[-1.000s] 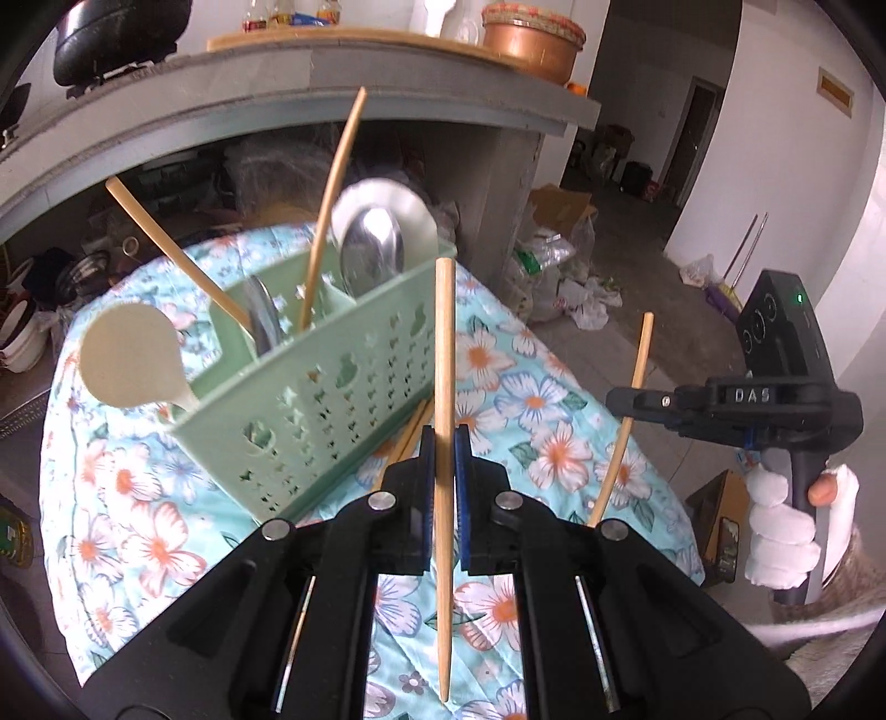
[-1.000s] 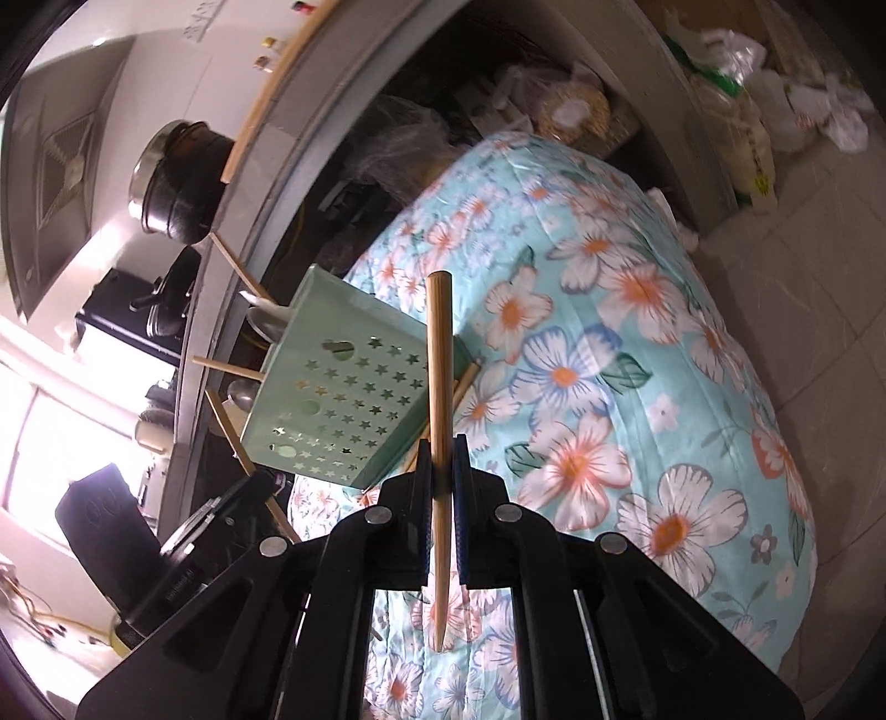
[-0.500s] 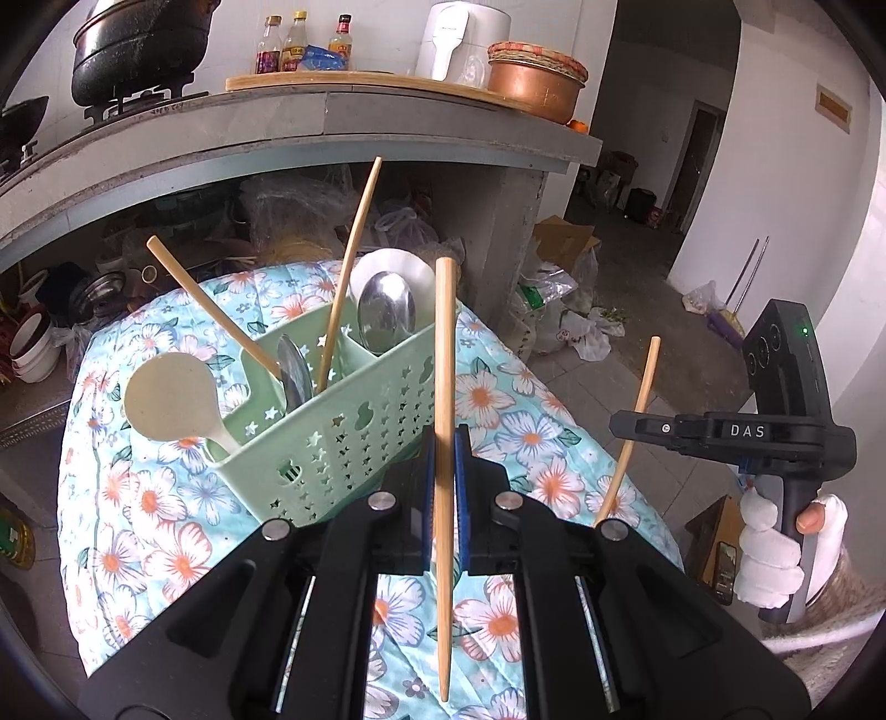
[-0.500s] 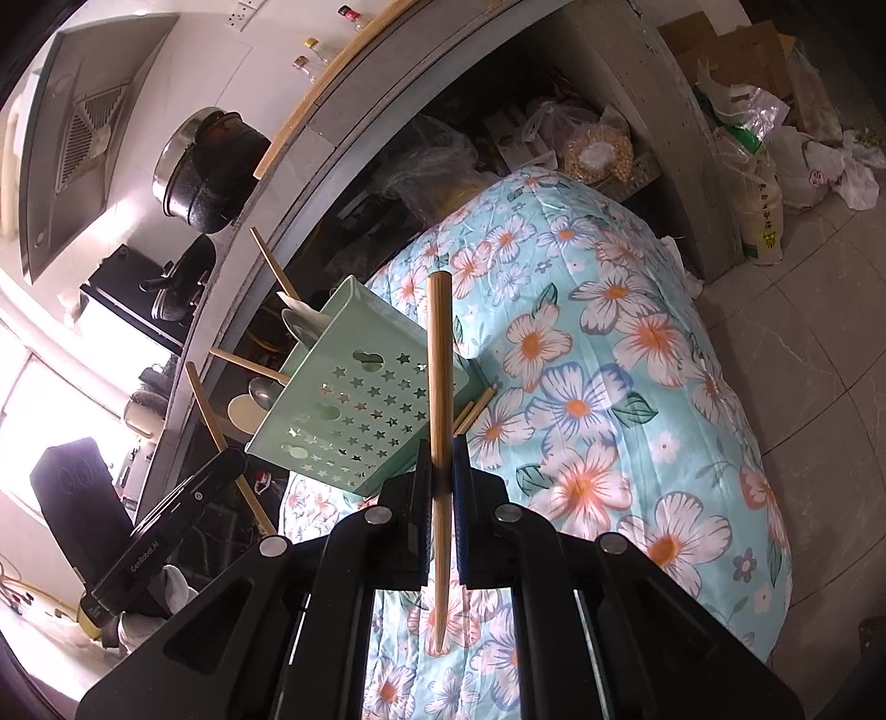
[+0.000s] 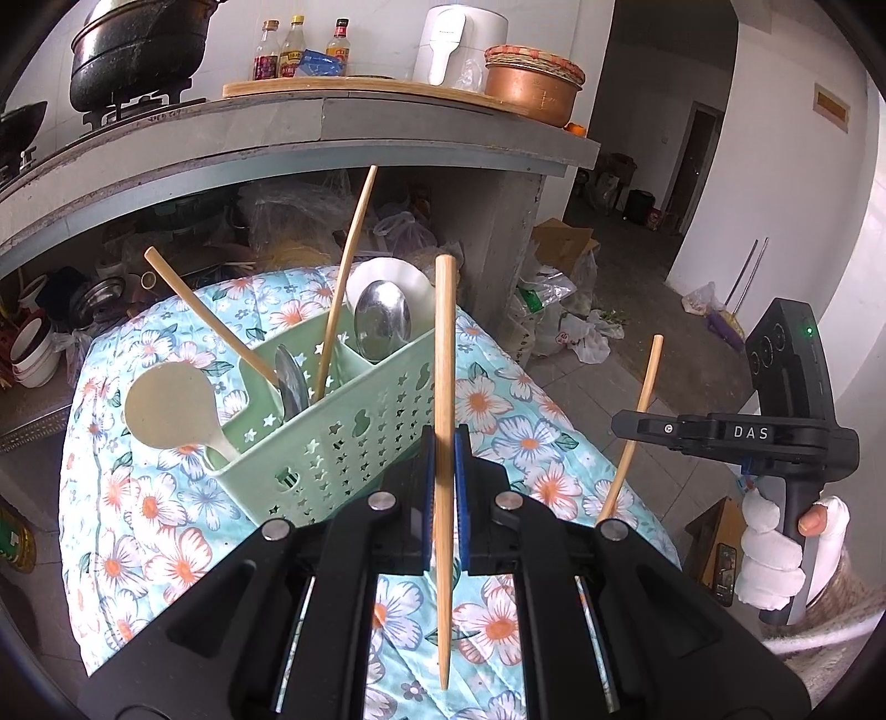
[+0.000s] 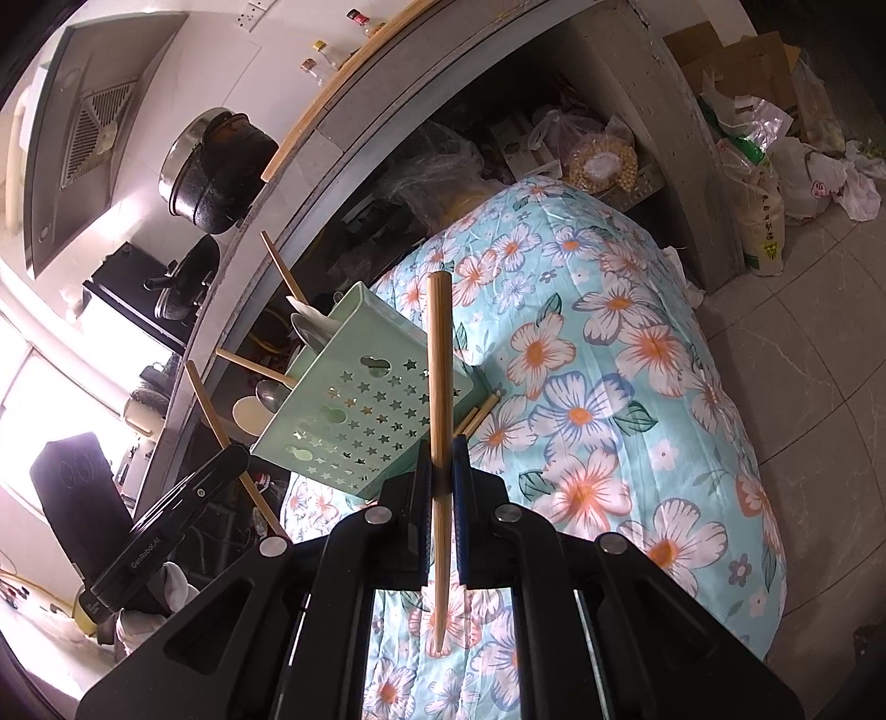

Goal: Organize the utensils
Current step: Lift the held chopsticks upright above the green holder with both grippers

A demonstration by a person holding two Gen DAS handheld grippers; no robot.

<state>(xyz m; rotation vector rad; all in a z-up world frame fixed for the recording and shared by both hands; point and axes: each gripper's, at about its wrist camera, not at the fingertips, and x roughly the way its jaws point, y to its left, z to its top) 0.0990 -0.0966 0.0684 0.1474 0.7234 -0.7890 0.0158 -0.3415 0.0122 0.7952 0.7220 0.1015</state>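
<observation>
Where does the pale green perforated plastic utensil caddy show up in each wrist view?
Left wrist: pale green perforated plastic utensil caddy sits left of centre, behind the left gripper.
Right wrist: caddy left of centre, tilted in the picture, behind the right gripper.
Shared landmark: floral quilted cover under it.

Black pot [image 5: 135, 52] on grey counter [image 5: 310, 130]

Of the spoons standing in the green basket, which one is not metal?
The beige flat spoon at the left end of the basket. The other two spoons have shiny steel bowls.
</observation>
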